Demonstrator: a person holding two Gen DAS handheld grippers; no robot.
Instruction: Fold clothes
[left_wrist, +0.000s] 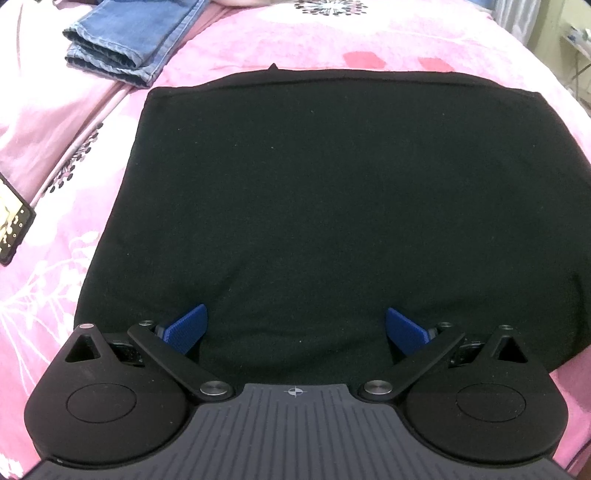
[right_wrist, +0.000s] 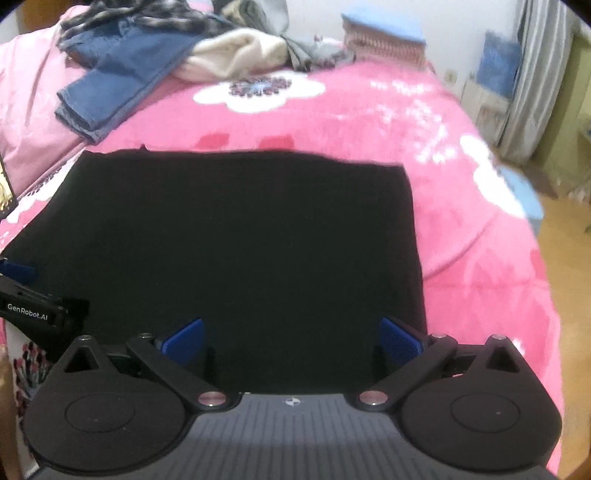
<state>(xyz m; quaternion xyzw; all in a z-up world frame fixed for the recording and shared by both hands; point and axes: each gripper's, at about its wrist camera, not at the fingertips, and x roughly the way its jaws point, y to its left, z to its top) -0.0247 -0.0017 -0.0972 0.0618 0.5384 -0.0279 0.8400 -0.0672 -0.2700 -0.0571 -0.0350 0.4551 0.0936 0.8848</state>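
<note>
Just ahead of the left gripper (left_wrist: 295, 328) and right gripper (right_wrist: 293, 338), both spread apart and empty, the black garment (left_wrist: 314, 206) lies flat on the bed (right_wrist: 461, 206), seemingly ready for another fold.

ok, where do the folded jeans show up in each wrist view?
Left wrist: jeans at top left, just beyond the far left corner of the black garment.
Right wrist: jeans at upper left, farther from the black garment, beside the clothes pile.
Shared landmark: the black garment's far left corner.
</note>
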